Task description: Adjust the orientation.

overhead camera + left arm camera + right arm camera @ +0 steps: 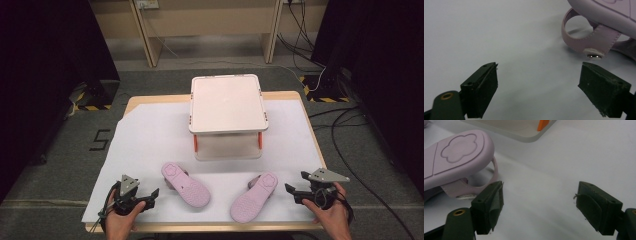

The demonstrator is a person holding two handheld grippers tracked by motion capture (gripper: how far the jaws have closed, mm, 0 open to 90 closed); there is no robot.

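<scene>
While both sandals [186,186] lay sole-up near the surface's front edge, the left gripper [141,196] and right gripper [294,192] waited with jaws spread; a pinch on a loose strap could probably slip.

Both sandals [185,186] were lilac with dotted soles and a cloud-shaped heel motif; the rack [228,102] was cream with orange posts.

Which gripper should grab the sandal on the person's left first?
Left. The open left gripper sits just beside the left sandal, its strap right ahead; the right gripper is across the table.
</scene>
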